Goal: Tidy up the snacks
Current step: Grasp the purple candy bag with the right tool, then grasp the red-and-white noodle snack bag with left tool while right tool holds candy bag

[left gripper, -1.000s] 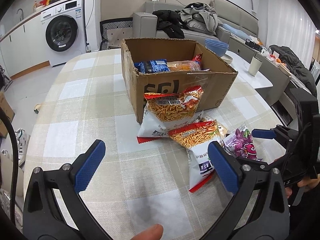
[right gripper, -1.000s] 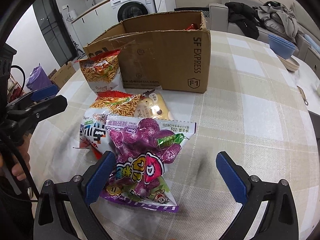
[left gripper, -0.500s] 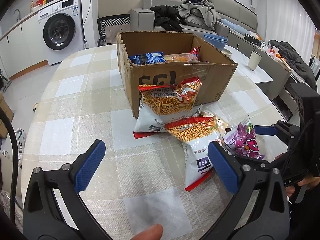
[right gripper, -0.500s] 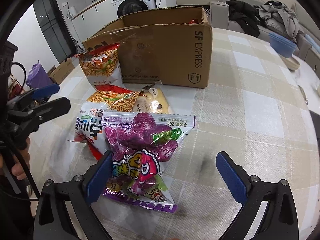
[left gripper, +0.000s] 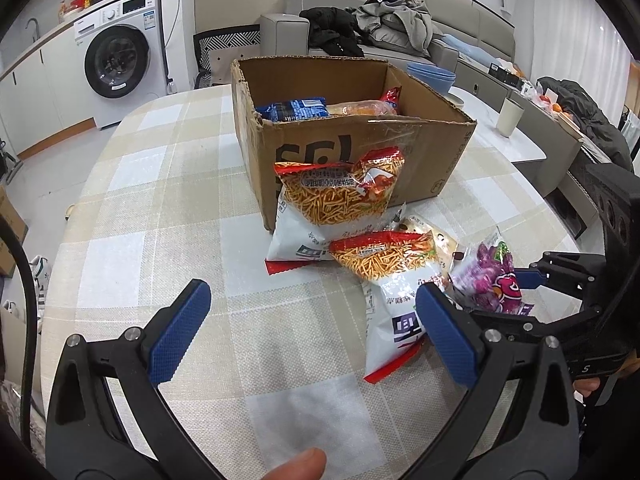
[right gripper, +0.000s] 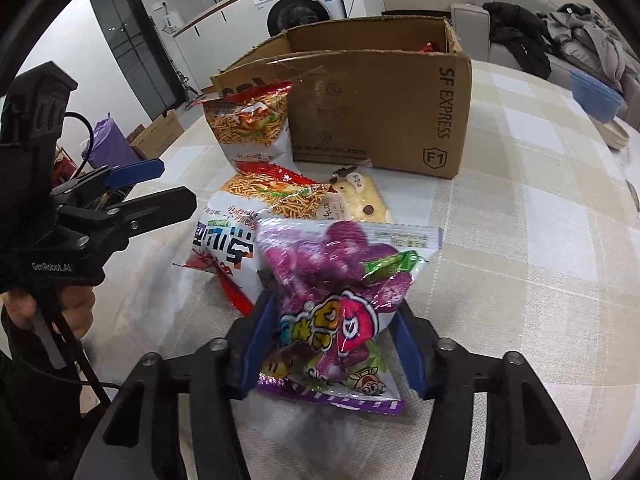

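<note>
My right gripper (right gripper: 334, 340) is shut on a purple snack bag (right gripper: 340, 304), which also shows in the left wrist view (left gripper: 490, 276). One orange-and-white noodle-snack bag (left gripper: 336, 204) leans against the open cardboard box (left gripper: 360, 148); a second (left gripper: 388, 280) lies flat in front. A pale yellow cake packet (right gripper: 360, 200) lies beside them. The box holds a blue packet (left gripper: 294, 109) and other snacks. My left gripper (left gripper: 312, 332) is open and empty above the tablecloth, left of the flat bag.
The checked tablecloth (left gripper: 160, 220) covers a round table. Blue bowls (left gripper: 432, 74) and a cup (left gripper: 510, 116) stand behind the box. A washing machine (left gripper: 120, 56) and a sofa with clothes (left gripper: 380, 32) are beyond.
My right gripper has closed its fingers on the purple snack bag. My left gripper has moved slightly nearer the snacks and stays open.
</note>
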{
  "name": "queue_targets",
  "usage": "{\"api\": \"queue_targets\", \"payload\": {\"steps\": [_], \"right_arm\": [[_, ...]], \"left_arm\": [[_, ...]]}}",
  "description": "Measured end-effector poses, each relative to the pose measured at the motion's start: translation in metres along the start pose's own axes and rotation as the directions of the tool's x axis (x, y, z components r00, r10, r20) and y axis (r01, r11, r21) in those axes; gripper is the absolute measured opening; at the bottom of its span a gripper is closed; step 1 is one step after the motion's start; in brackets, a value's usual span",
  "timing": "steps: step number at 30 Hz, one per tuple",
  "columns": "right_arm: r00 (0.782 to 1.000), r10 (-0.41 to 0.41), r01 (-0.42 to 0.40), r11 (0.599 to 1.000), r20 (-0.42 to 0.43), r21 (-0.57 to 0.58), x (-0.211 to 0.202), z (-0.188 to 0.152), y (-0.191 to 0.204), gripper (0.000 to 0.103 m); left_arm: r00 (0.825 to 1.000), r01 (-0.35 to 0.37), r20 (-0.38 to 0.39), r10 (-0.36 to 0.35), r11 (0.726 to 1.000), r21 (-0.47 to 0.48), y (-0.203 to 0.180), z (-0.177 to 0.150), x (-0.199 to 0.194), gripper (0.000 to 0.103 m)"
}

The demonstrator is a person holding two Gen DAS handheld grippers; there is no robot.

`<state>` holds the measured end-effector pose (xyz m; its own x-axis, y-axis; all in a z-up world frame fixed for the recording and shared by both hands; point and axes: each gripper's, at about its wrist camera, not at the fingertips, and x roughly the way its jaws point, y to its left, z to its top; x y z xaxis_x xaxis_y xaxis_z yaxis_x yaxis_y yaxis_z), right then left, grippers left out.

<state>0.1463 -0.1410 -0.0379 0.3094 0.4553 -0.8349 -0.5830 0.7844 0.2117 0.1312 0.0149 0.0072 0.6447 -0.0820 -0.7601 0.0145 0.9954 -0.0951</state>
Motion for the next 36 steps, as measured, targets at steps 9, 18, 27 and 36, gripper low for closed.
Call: {"api": "queue_targets", "payload": {"steps": [9, 18, 27, 36], "right_arm": [[0.998, -0.008, 0.009, 1.000, 0.068, -0.020, -0.018, -0.003, 0.004, 0.048], [0.975, 0.020, -0.026, 0.999, 0.222, 0.024, -0.047, 0.003, -0.002, 0.049], [0.937, 0.017, -0.038, 0.998, 0.349, 0.055, -0.081, 0.007, -0.011, 0.049], [0.939, 0.009, -0.036, 0.997, 0.343, 0.073, -0.086, 0.005, -0.017, 0.049]], "left_arm": [[1.000, 0.001, -0.001, -0.001, 1.000, 0.000, -0.001, 0.000, 0.001, 0.102], [0.999, 0.035, -0.014, -0.035, 0.999, 0.010, -0.005, -0.004, 0.003, 0.102], [0.998, 0.055, -0.040, -0.053, 0.998, 0.039, -0.019, -0.011, 0.009, 0.102], [0.992, 0.111, -0.073, -0.108, 0.993, 0.050, -0.032, -0.012, 0.021, 0.092]]}}
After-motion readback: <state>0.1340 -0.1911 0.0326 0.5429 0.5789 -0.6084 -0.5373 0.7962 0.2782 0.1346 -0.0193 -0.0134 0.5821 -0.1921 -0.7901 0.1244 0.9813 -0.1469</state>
